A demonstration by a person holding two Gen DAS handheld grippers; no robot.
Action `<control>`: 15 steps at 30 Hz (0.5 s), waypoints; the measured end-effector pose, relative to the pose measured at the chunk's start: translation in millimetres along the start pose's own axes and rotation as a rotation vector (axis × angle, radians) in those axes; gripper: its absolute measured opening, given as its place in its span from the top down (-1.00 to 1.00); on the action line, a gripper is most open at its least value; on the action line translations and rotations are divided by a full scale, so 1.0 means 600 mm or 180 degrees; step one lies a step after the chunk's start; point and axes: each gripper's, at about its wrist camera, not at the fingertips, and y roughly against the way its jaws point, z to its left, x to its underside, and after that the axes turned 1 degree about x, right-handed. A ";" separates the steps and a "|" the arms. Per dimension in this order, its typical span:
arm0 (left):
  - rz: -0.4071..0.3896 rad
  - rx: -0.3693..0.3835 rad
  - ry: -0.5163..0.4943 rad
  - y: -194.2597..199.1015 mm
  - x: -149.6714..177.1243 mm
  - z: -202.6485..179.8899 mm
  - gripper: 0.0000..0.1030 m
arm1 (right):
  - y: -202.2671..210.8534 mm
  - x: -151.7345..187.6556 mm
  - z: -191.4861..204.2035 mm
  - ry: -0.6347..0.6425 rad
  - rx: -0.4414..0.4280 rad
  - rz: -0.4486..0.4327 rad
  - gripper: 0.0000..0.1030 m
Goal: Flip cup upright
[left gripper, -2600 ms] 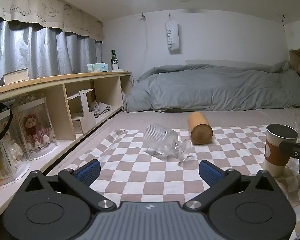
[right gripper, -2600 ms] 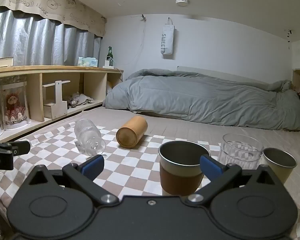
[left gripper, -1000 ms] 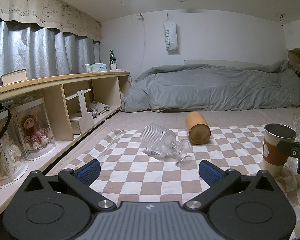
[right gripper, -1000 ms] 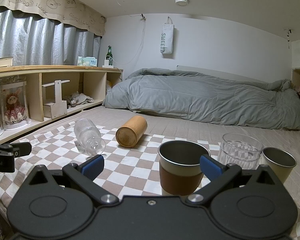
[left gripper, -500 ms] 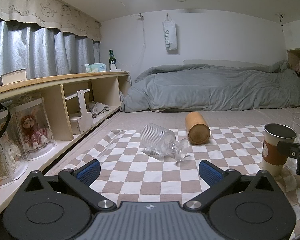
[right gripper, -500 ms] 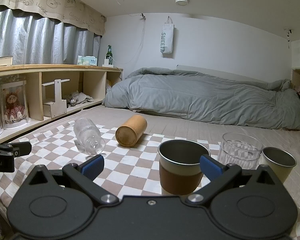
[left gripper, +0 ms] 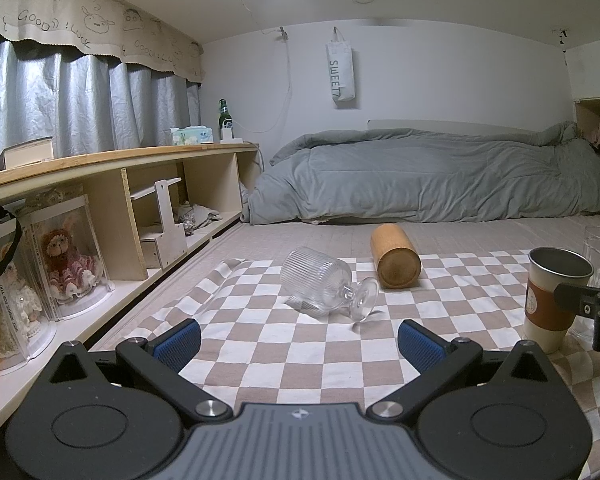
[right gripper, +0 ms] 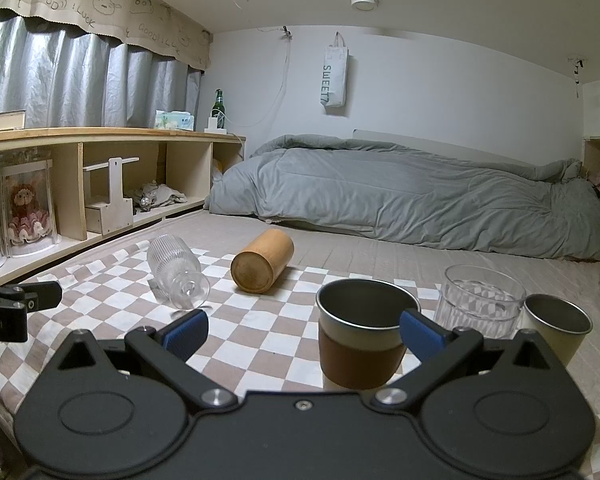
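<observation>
A clear ribbed stemmed glass cup (left gripper: 326, 286) lies on its side on the checkered cloth (left gripper: 300, 344), foot toward me; it also shows in the right wrist view (right gripper: 176, 272). A wooden cup (left gripper: 395, 258) lies on its side behind it, also seen in the right wrist view (right gripper: 262, 261). My left gripper (left gripper: 298, 340) is open and empty, a short way in front of the glass cup. My right gripper (right gripper: 302, 330) is open, with an upright metal cup with a brown sleeve (right gripper: 364, 344) just beyond its fingers.
An upright clear tumbler (right gripper: 482, 306) and a small metal cup (right gripper: 556, 332) stand at the right. A wooden shelf (left gripper: 112, 168) with boxed dolls runs along the left. A grey duvet (left gripper: 440, 176) lies behind. The sleeved cup shows in the left wrist view (left gripper: 554, 298).
Both grippers have drifted slightly; the glass cup sits a little nearer and more central in the left view. Nothing was grasped or moved.
</observation>
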 end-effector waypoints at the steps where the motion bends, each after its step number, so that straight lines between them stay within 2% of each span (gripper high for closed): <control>1: 0.0000 -0.0002 0.0000 0.000 0.000 0.000 -1.00 | 0.000 0.000 0.000 0.0000 0.0001 -0.0001 -1.00; 15: -0.0011 -0.0010 0.0001 0.006 -0.003 -0.015 -1.00 | 0.002 0.002 -0.003 0.0012 -0.0012 -0.0004 -1.00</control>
